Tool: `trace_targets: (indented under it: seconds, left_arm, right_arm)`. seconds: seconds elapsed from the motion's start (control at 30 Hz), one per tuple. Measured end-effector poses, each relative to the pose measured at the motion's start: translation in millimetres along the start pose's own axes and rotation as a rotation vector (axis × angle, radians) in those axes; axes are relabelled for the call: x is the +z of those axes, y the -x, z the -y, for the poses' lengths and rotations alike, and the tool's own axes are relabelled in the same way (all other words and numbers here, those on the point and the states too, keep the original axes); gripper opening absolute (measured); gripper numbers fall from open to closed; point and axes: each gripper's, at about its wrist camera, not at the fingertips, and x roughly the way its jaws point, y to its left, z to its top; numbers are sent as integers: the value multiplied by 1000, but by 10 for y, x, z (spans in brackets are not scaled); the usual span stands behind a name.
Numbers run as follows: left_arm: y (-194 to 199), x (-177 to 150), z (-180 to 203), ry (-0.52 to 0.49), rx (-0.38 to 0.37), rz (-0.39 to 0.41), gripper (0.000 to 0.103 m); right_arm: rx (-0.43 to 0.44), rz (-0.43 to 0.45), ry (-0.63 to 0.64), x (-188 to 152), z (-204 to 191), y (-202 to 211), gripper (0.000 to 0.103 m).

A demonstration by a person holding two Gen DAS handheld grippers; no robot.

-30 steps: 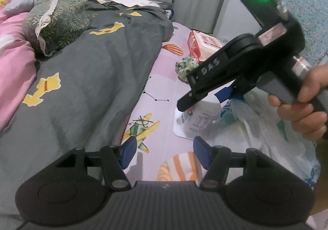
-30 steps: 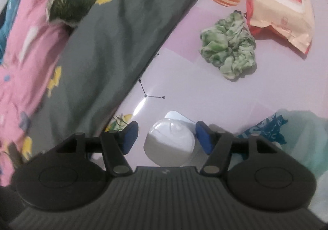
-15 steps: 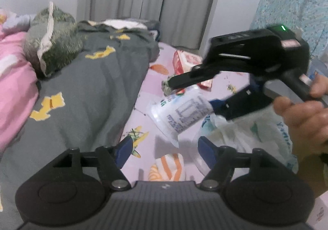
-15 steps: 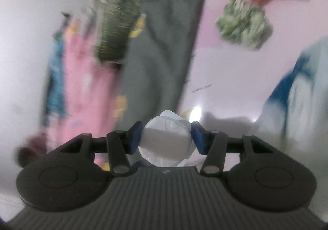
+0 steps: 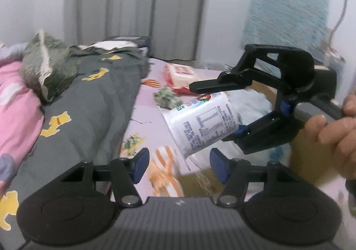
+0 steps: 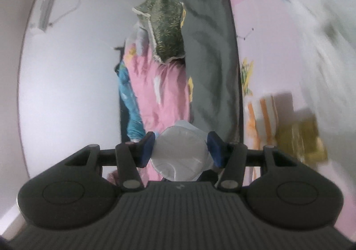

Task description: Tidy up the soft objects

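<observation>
Two hand-held grippers are seen above a bed whose pink sheet (image 5: 146, 116) is printed with cartoon figures. A white plastic cup (image 5: 200, 125) with a printed label is clamped between the blue pads of the right hand-held gripper (image 5: 219, 112) and is held tilted in the air over the sheet, its foil-covered end turned toward that gripper's own camera, where the cup (image 6: 180, 154) is pressed on both sides by the pads (image 6: 147, 148) of the right hand-held gripper (image 6: 180, 149). The handle of this tool is gripped by the person's right hand (image 5: 338, 136). The left hand-held gripper (image 5: 179, 166) is held lower and nearer, with its fingers spread apart and nothing between them; the cup hangs just beyond and above the gap. Farther back on the sheet a green scrunchie (image 5: 168, 99) is lying just in front of a pink pack of wipes (image 5: 181, 75). A grey blanket (image 5: 89, 103) with yellow figures is spread along the left side of the bed, and a green patterned pillow (image 5: 46, 72) with a lace edge is resting at its far end, beside pink bedding (image 5: 15, 112). Pale plastic bags are bunched behind the cup, though they are blurred.
</observation>
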Motion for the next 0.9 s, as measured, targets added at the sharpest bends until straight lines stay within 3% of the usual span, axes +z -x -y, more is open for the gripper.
trace_targets:
  seconds: [0.17, 0.3, 0.37, 0.43, 0.7, 0.9]
  left_arm:
    - [118, -275, 224, -76, -31, -44, 63]
    - [45, -499, 375, -87, -76, -116, 54]
    - [-34, -592, 440, -93, -87, -143, 49]
    - [-106, -663, 497, -113, -45, -163, 48]
    - [-285, -781, 319, -62, -73, -219, 43]
    - [-318, -880, 383, -92, -95, -231, 36]
  right_arm:
    - [0, 61, -31, -451, 183, 277, 51]
    - [7, 137, -122, -833, 583, 410, 51]
    - [-75, 180, -67, -973, 642, 407, 52]
    - [-128, 201, -39, -1047, 658, 369, 52]
    - [-205, 223, -45, -1133, 772, 249, 52]
    - [-340, 275, 48, -1271, 721, 261, 55]
